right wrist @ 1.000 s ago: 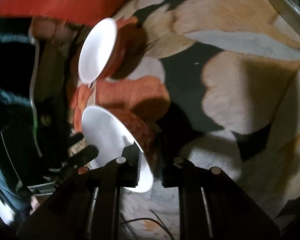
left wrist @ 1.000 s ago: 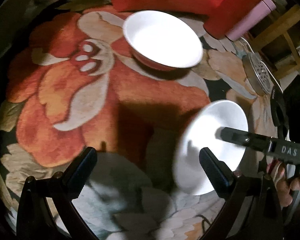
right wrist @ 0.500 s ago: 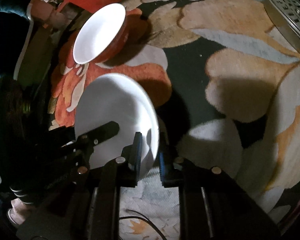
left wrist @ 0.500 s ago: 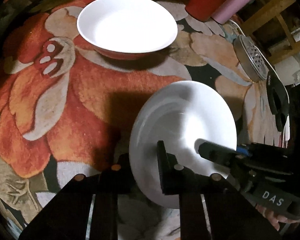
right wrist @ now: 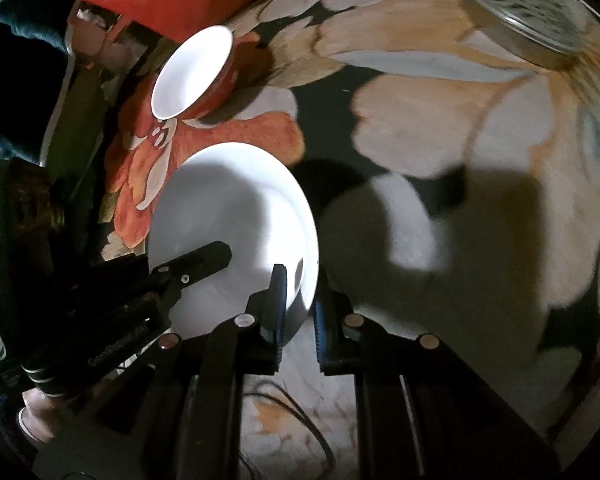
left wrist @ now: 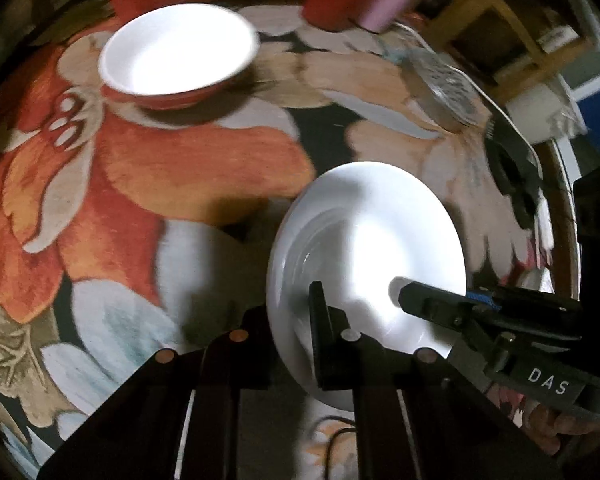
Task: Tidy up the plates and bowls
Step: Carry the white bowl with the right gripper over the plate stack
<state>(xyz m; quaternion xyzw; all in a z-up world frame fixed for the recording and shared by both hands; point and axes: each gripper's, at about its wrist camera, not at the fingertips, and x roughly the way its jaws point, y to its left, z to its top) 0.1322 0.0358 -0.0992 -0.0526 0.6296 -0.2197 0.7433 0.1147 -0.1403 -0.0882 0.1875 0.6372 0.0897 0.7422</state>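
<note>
The left gripper (left wrist: 296, 344) is clamped on the near rim of a round white ceramic dish (left wrist: 372, 264), one finger over the white inner face and the other hidden behind the rim. The right gripper (right wrist: 298, 308) is closed on the same white dish (right wrist: 236, 220), at a neighbouring part of its rim, so the dish is pinched from two sides at once. In the left wrist view the right gripper's upper finger is seen lying across the dish's inner surface just to the right of the left gripper.

The dish is held tilted above a floral-patterned cloth (left wrist: 160, 184) of orange, cream and black; whether its far edge touches the cloth cannot be told. Ahead and to the left of both tools, a second dish, a white-lined bowl with a red outside (left wrist: 178, 56), is set upright on the cloth, well apart from the held one. A perforated metal lid (left wrist: 440, 84) lies farther off to the right.

Stacking onto the red-sided bowl is judged the likely aim. Since both grips bite only the rim, the glazed edge could slip if one tool is released abruptly. If the tools are moved out of step, the dish could be twisted or levered free and dropped onto the bowl.
</note>
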